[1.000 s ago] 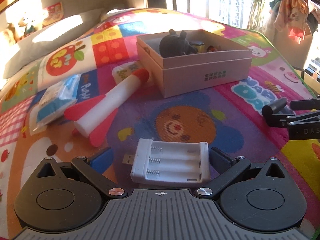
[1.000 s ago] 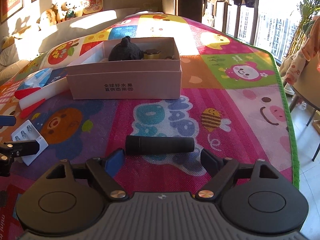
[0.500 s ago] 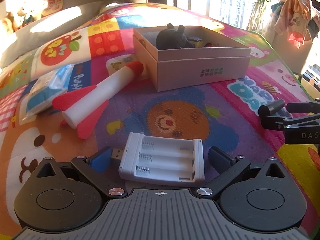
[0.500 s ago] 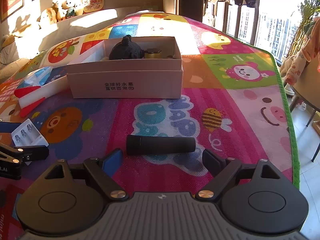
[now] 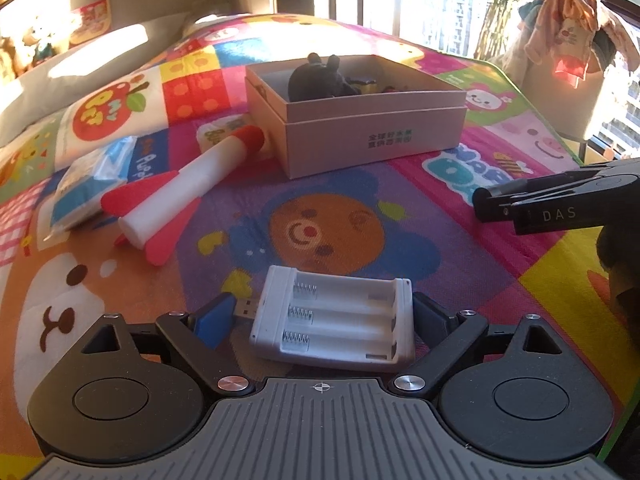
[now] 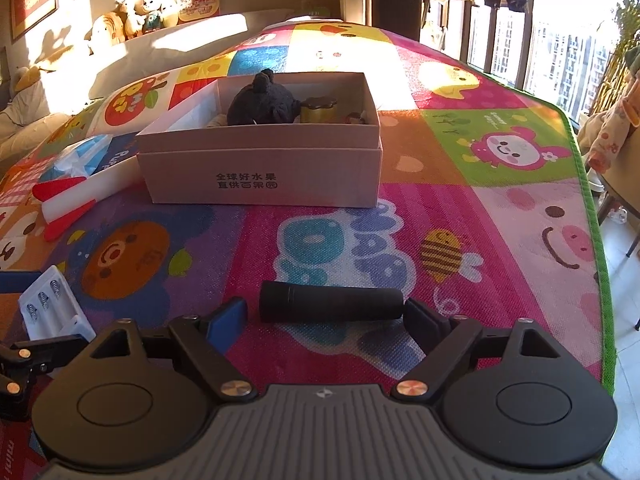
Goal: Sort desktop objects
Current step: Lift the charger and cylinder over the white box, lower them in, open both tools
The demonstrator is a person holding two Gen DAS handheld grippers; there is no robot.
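Fingers (image 5: 211,320) of left gripper (image 5: 324,322) closing around charger (image 5: 334,324) near mat's (image 5: 400,216) front edge, not yet pinching; USB plug (image 5: 249,306) may snag. Right gripper (image 6: 326,316) likewise around tube (image 6: 330,302); may roll.

Low, warm sunlight pours through the windows (image 6: 560,56) ahead and to the right, blowing out the glass and the far mat (image 5: 340,36), casting long shadows leftward, while fisheye bending curves every edge; focus stays sharp.
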